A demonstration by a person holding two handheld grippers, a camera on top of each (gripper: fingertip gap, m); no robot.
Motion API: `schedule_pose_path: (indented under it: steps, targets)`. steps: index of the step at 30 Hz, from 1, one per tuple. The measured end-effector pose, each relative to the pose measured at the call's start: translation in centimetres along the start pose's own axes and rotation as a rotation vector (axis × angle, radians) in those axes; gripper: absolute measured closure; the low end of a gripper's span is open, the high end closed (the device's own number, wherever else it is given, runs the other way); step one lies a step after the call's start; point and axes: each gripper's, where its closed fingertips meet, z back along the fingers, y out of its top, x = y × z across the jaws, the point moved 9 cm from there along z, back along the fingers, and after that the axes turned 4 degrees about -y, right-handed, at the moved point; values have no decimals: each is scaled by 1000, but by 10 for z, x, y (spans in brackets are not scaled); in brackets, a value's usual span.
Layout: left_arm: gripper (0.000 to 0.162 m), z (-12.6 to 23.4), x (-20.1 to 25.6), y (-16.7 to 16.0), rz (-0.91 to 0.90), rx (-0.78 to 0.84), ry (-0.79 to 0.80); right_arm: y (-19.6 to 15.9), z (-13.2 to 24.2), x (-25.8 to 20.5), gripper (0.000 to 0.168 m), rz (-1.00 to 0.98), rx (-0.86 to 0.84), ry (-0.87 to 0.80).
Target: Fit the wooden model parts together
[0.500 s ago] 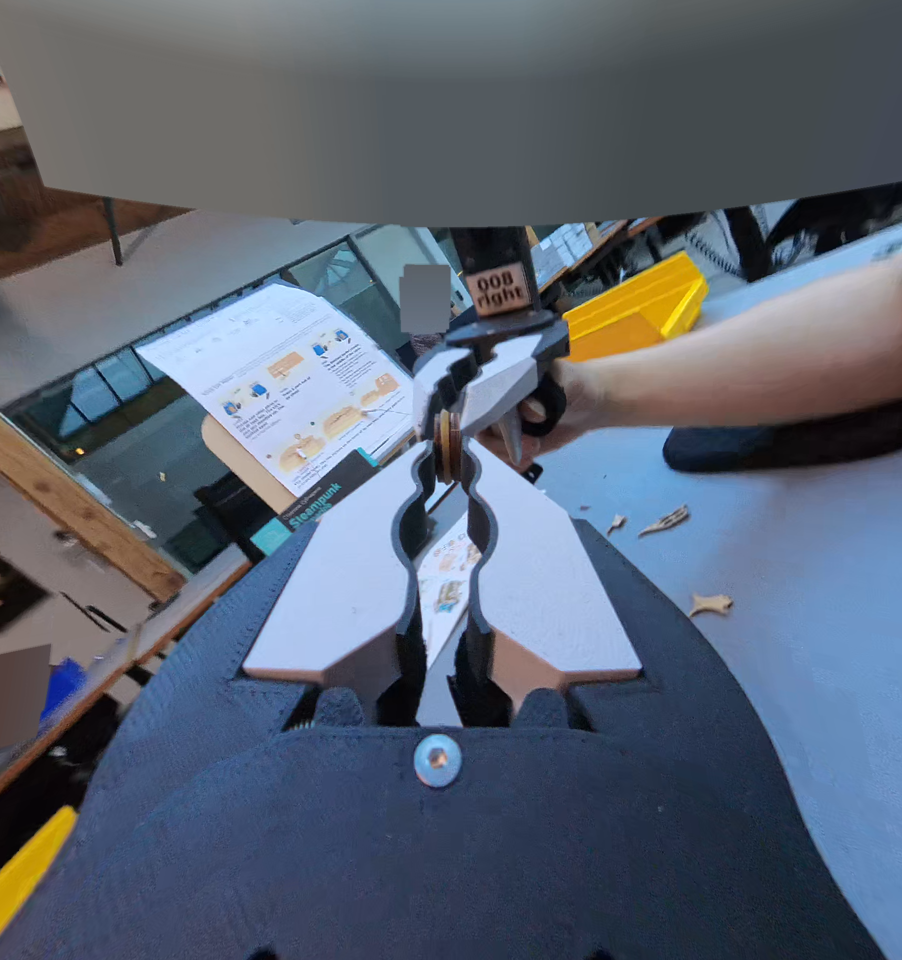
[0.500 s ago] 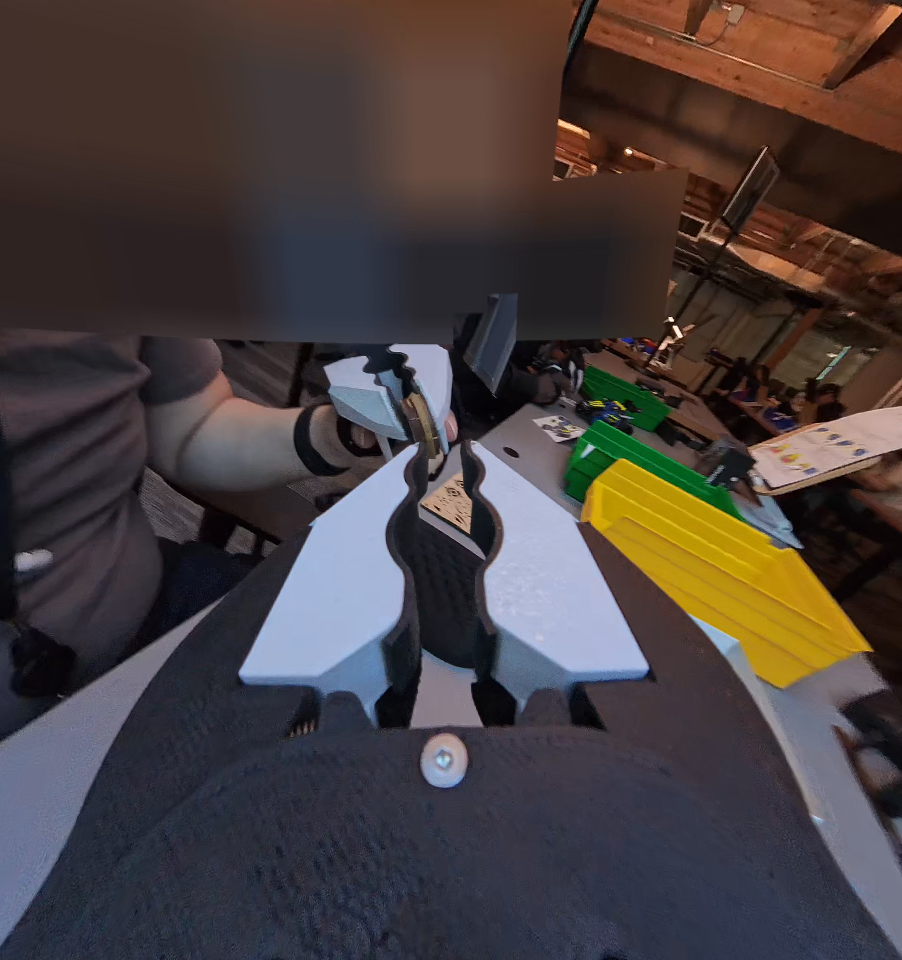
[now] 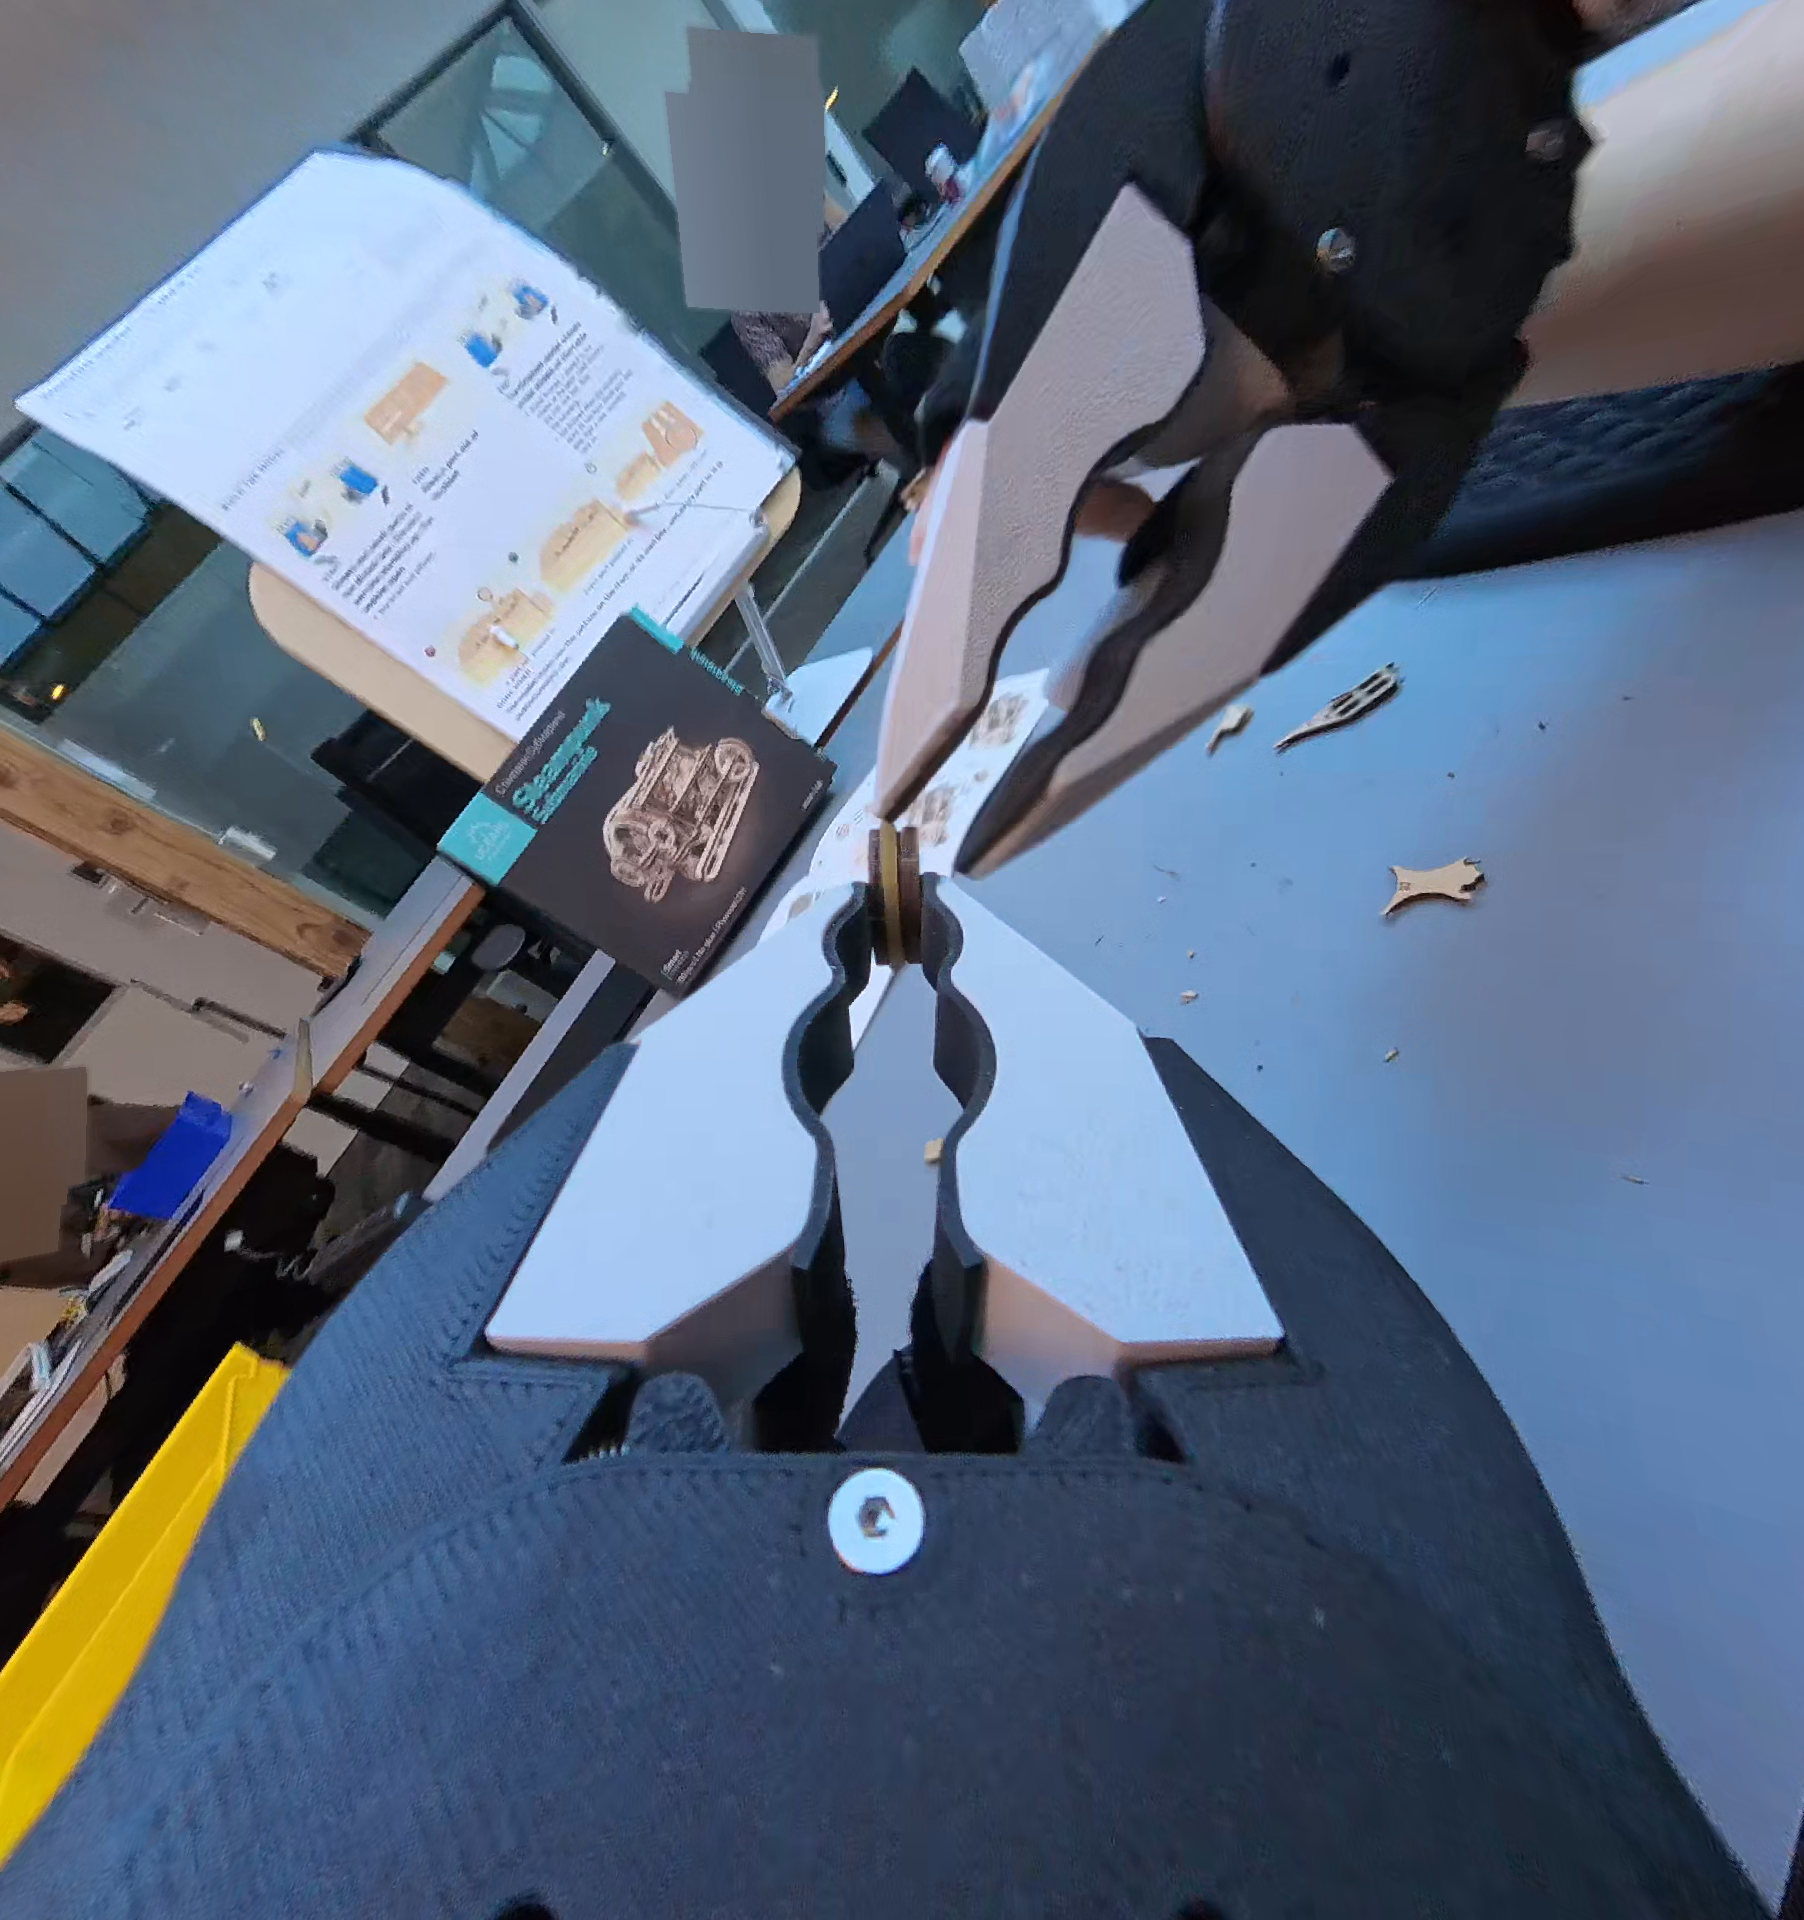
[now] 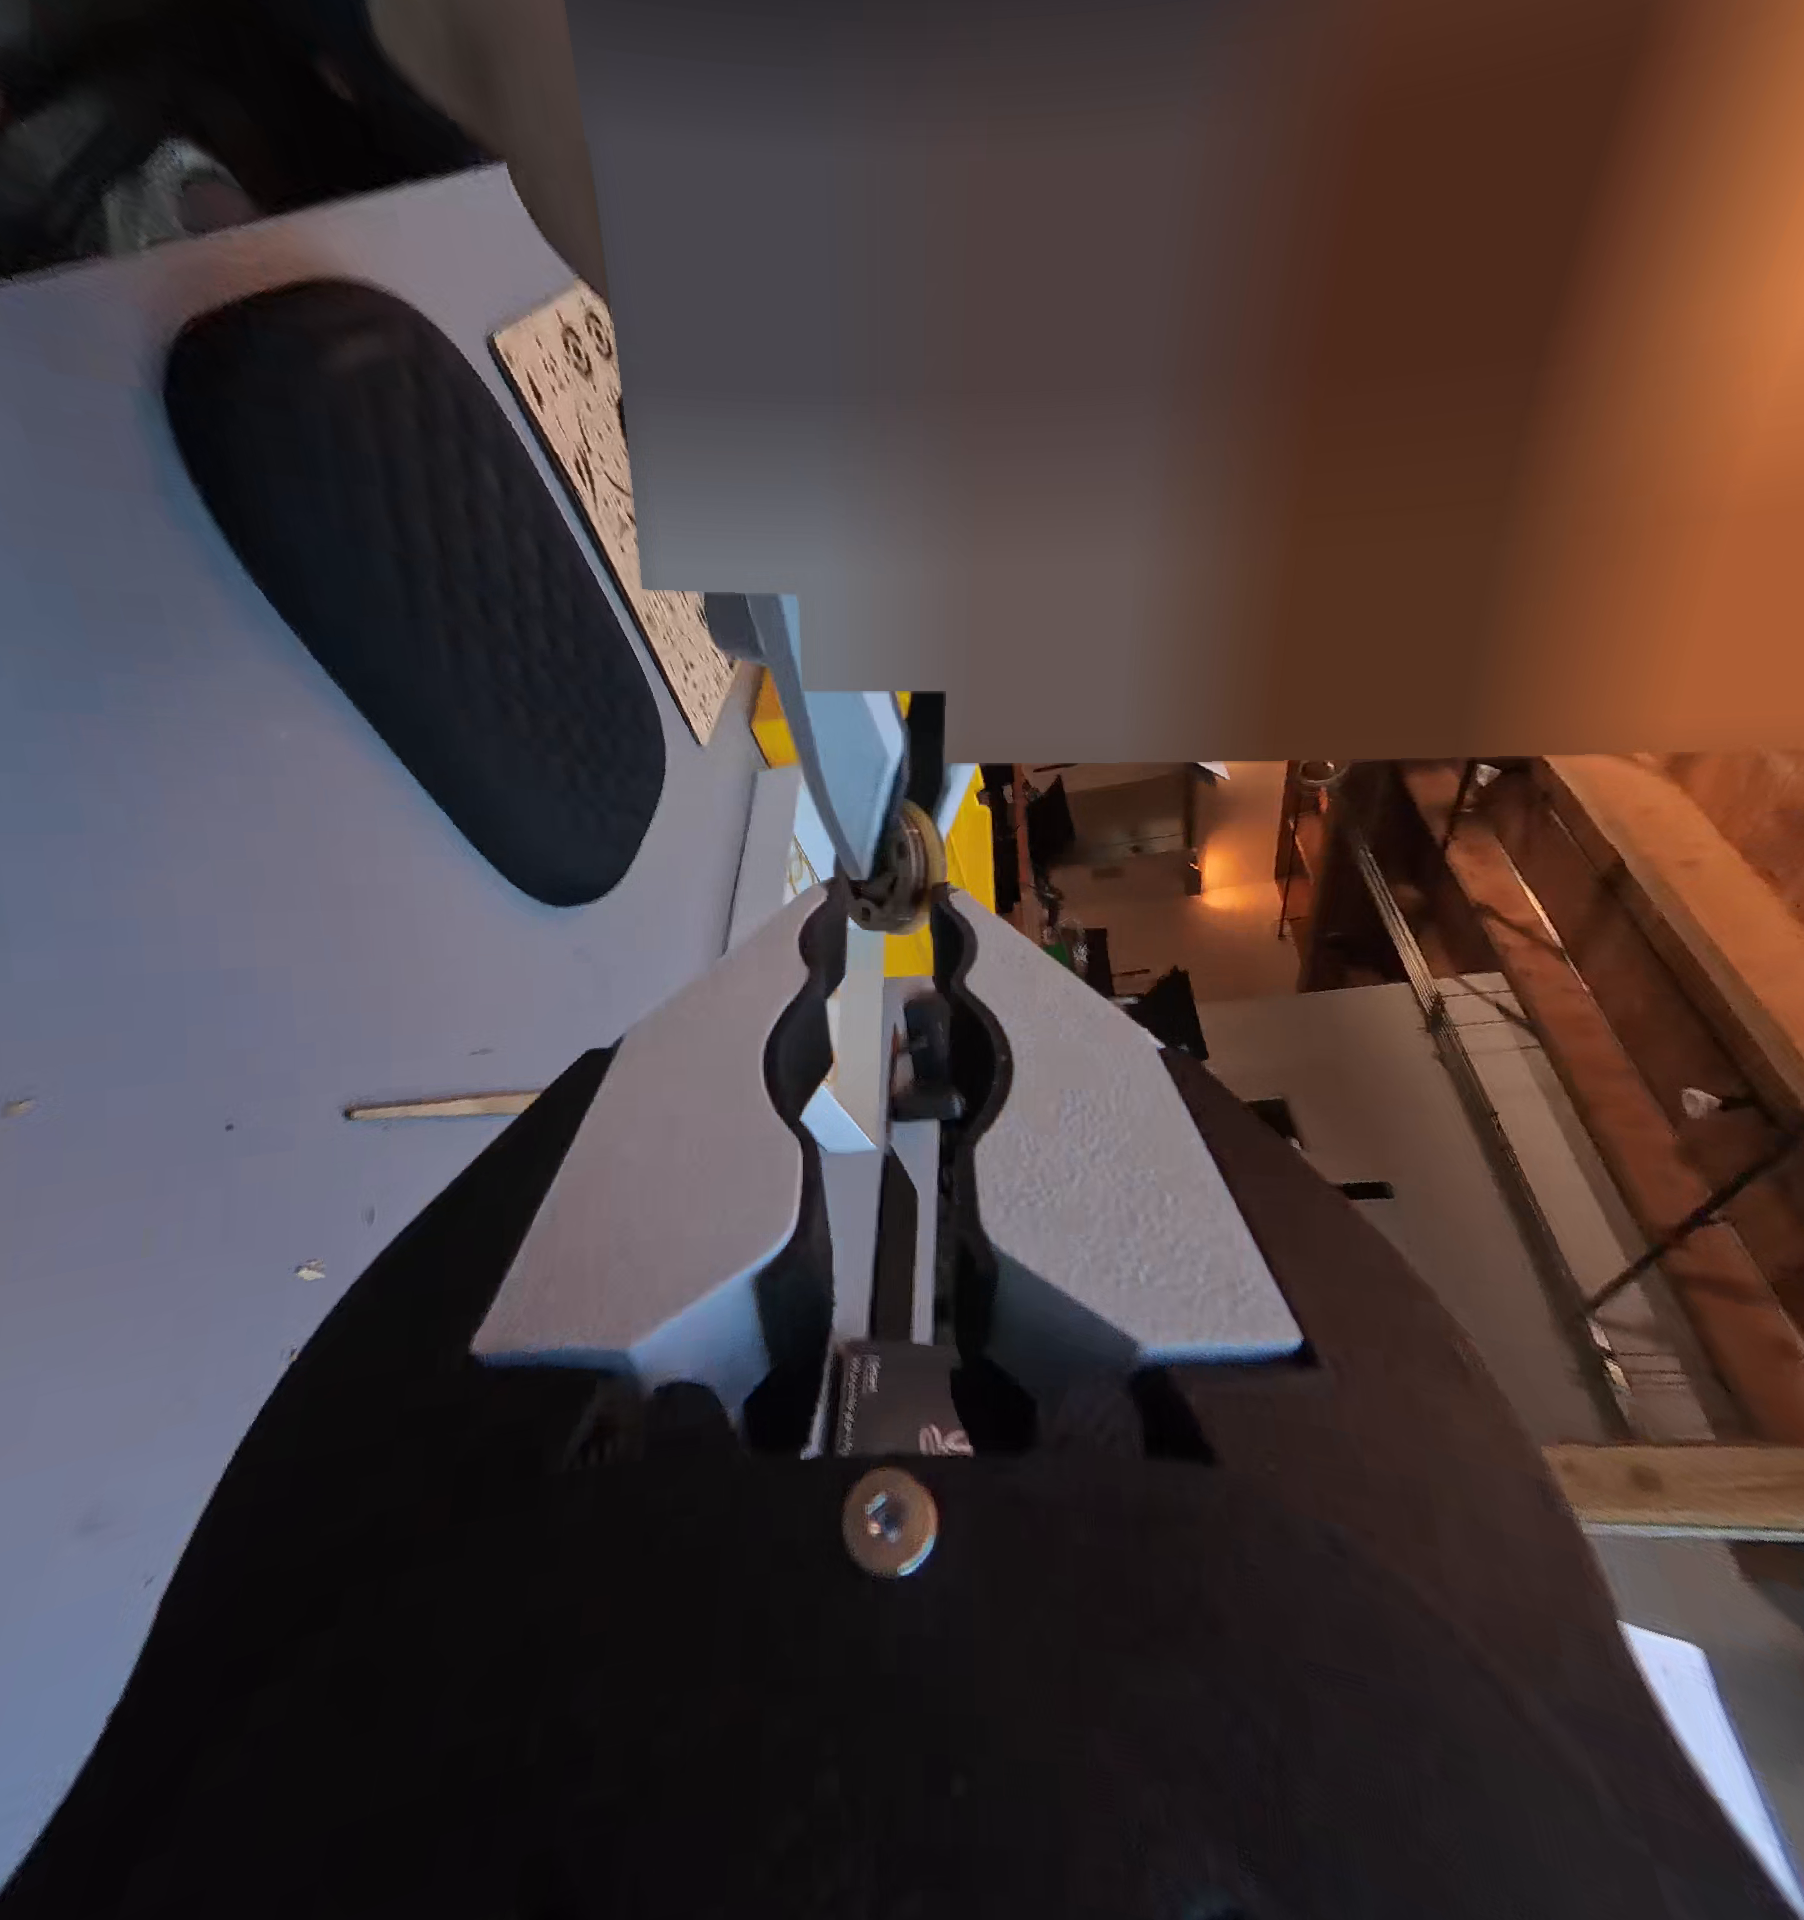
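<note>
Grey table fills the right side of my left wrist view and the left side of my right wrist view. On it in the right view: a black oval pad, and just beside that, toward the far edge, a laser-cut wooden sheet, partly under a blur patch. Yellow bin at the table's near left corner in the left view.

Off the far left edge: instruction sheet on a stand, tilted, and just below it a dark kit box leaning upright.

My right gripper comes in from the top right of the left view, tips pointing down at the part, fingers clearly apart. In its own view the tips sit either side of the part; I can't tell if they touch it.

My left gripper has its fingers clamped on the wooden wheel part, a small stack of discs held edge-on at the very tips, up off the table.

Wood scraps are scattered on the table to the right of the grippers, well apart from each other. A thin wood sliver lies near the left finger in the right view.
</note>
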Motion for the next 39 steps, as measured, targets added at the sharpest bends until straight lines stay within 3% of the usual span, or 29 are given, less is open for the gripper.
schedule_pose_path:
  steps: [10,19,22,25,39]
  targets:
    - [155,-4,-5,0,39,-127,64,0,-16,-9,158,102,-183,-132]
    - [155,-17,5,-1,-49,-248,89,-10,-34,-16,148,0,-410,-25]
    - [155,-21,5,-3,-43,-276,98,-14,-36,-16,157,-34,-465,-11]
    - [155,-27,9,-3,-52,-303,102,-19,-40,-17,155,-89,-551,15]
    - [155,-33,10,-5,-63,-318,150,-19,-39,-17,158,-67,-567,8]
